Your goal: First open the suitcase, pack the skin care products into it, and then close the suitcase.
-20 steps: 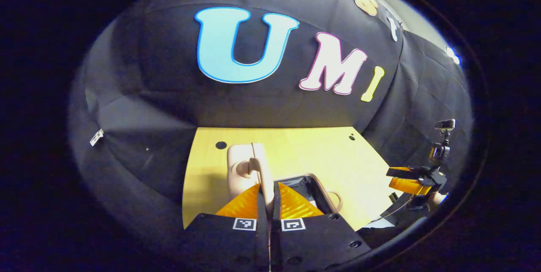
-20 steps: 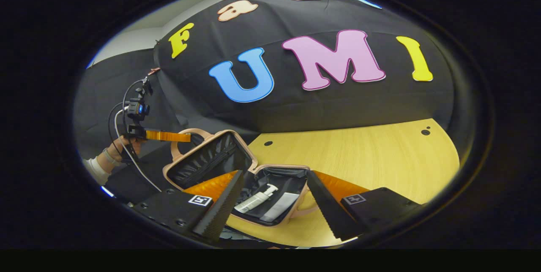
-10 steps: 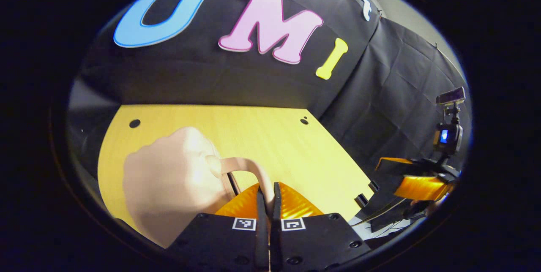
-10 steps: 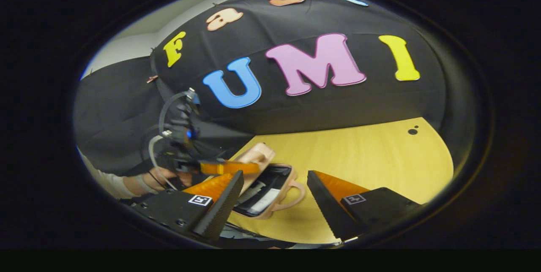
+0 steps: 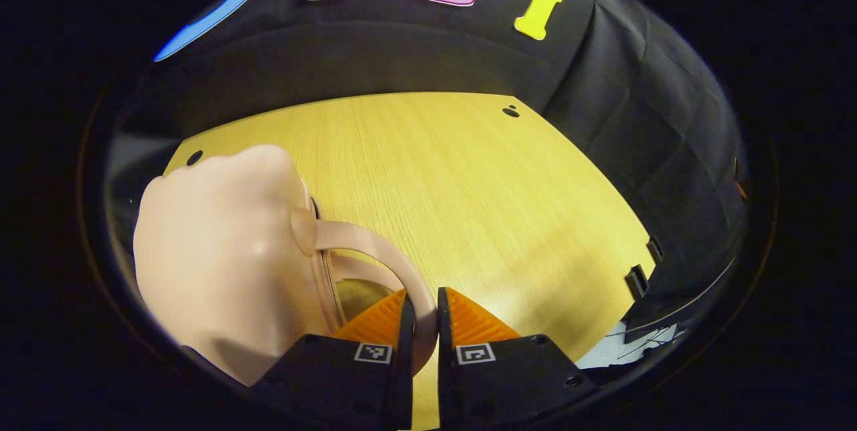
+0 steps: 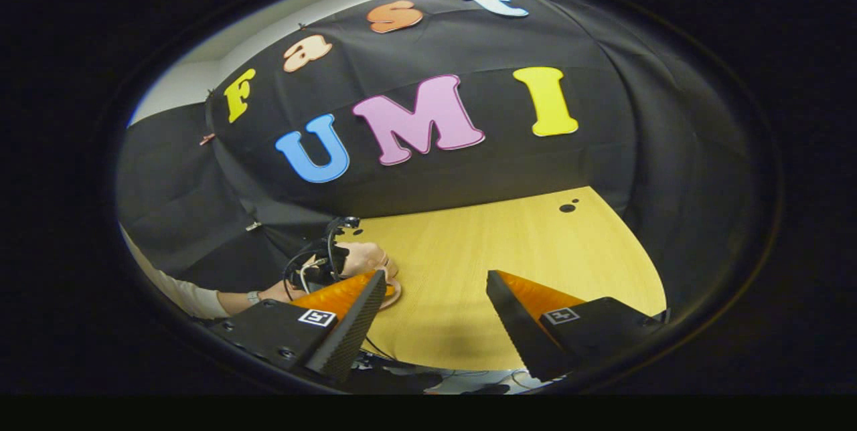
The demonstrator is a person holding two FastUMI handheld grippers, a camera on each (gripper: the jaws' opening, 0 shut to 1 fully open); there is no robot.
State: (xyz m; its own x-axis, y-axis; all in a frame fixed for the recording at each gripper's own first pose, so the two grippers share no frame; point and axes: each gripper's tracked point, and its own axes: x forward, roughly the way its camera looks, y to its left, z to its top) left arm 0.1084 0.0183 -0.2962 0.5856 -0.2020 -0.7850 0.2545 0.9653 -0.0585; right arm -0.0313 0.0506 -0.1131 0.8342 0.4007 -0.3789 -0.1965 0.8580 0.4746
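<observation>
On the table [image 5: 482,183], suitcase [image 5: 214,257] lies flat; left gripper [image 5: 422,324] clamps its handle [image 5: 375,250] (right gripper [image 6: 435,310] fingers apart).

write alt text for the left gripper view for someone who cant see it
The left gripper is shut on the curved handle of a closed pale pink suitcase, which lies on a light wooden table. Black cloth walls rise behind the table.
</observation>
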